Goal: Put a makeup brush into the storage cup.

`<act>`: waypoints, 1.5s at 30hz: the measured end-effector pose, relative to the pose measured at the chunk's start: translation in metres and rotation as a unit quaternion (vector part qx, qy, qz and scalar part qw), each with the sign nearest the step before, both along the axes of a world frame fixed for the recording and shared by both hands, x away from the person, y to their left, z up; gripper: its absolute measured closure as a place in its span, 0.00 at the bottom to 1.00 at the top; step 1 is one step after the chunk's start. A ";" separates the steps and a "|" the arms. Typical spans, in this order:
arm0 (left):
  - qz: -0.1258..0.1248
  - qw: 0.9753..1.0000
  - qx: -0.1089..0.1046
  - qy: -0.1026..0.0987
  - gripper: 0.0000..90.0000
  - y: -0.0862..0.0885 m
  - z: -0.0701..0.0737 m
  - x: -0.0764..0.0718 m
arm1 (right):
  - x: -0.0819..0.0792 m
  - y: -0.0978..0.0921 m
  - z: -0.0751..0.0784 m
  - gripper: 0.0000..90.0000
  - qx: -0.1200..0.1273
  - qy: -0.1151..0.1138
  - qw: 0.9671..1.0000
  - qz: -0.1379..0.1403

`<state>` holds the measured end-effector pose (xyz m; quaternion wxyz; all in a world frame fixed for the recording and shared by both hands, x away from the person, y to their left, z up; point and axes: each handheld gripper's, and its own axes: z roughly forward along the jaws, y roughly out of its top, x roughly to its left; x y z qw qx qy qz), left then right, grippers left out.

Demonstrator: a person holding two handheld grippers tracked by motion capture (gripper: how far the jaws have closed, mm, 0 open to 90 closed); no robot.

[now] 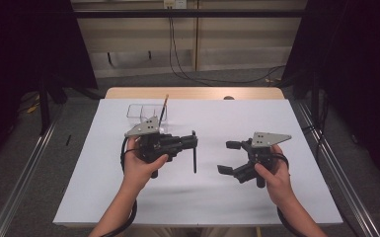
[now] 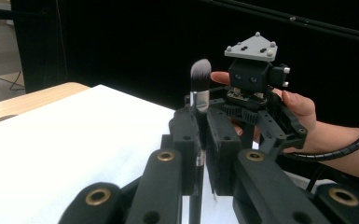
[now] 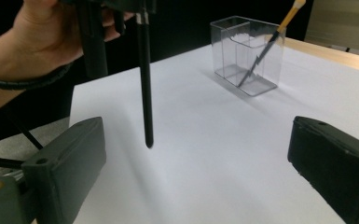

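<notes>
Here, makeup brush (image 1: pixel 194 150) clamped upright, left hand-held gripper (image 1: pixel 193 141)

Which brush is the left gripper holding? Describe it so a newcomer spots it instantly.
On the white sheet covering the table, look left of centre, where the left gripper is clamped on a black-handled makeup brush. It hangs upright above the sheet, its dark, pale-tipped bristles up. The other brush, a yellow-handled one, leans inside the clear plastic holder farther back.
</notes>
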<state>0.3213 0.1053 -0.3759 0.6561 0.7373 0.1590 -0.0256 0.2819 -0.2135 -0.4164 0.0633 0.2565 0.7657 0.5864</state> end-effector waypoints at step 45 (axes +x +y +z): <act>0.010 1.000 0.003 -0.008 0.93 0.011 -0.001 0.000 | -0.018 -0.073 -0.014 0.04 -0.015 -0.002 0.998 -0.060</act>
